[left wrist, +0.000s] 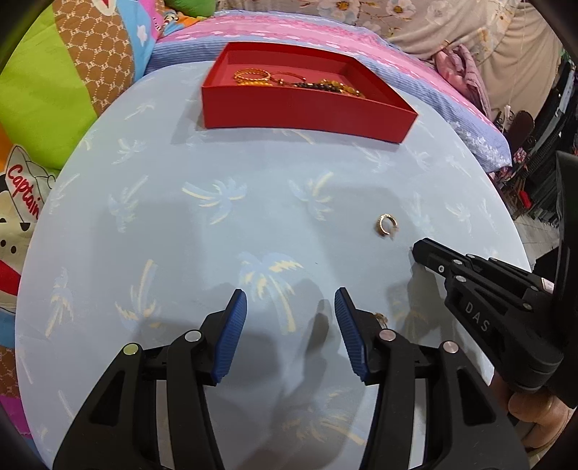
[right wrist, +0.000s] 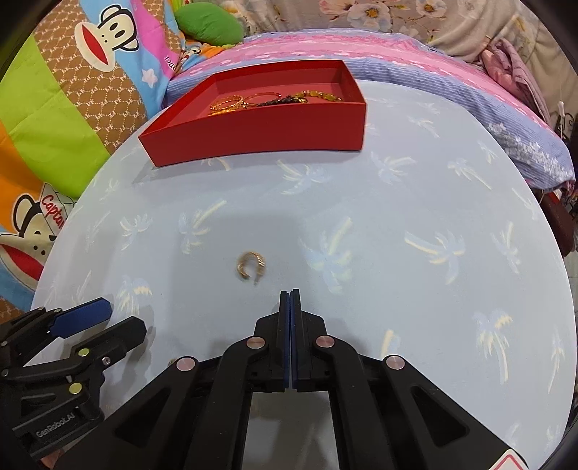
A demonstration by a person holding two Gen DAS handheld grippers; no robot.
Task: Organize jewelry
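Observation:
A small gold ring [left wrist: 387, 225] [right wrist: 250, 265] lies on the round light-blue table [left wrist: 180, 224] [right wrist: 415, 202]. A red open box [left wrist: 307, 112] [right wrist: 260, 126] stands at the table's far side with gold bangles [left wrist: 253, 76] [right wrist: 227, 103] and a beaded gold chain [left wrist: 332, 86] [right wrist: 307, 97] inside. My left gripper [left wrist: 290, 334] [right wrist: 108, 320] is open and empty, low over the near table. My right gripper [right wrist: 290, 293] [left wrist: 419, 249] is shut and empty, its tips just short of the ring. Another small gold piece [left wrist: 380, 318] peeks out beside the left gripper's right finger.
Colourful cartoon-print bedding [left wrist: 54, 90] [right wrist: 72, 90] lies left of the table. A pink and blue striped pillow [left wrist: 289, 32] [right wrist: 397, 54] lies behind the box. Dark clutter [left wrist: 534, 144] stands at the right.

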